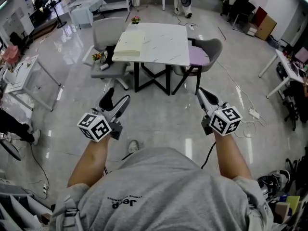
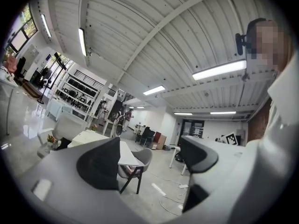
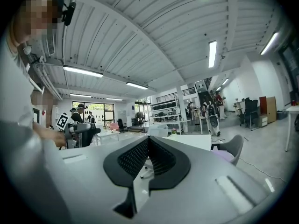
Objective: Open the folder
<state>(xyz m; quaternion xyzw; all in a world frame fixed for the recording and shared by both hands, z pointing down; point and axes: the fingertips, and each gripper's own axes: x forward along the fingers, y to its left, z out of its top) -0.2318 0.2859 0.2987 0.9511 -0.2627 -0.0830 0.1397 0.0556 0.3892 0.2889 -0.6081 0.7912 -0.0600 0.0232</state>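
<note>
While short of table point(image 1: 163, 44), folder point(image 1: 130, 43) and chairs point(image 1: 109, 32), left tool point(image 1: 118, 96) open, right tool point(image 1: 202, 93) closed.

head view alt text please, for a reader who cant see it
A person holds two tools out level, both empty: the left hand-held gripper open, the right hand-held gripper shut. Some way ahead, a white table bears a closed cream folder, with grey chairs at its sides.

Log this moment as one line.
folder: flat on white table, untouched | left claw: open, empty | right claw: shut, empty | stage: both short of the table
</note>
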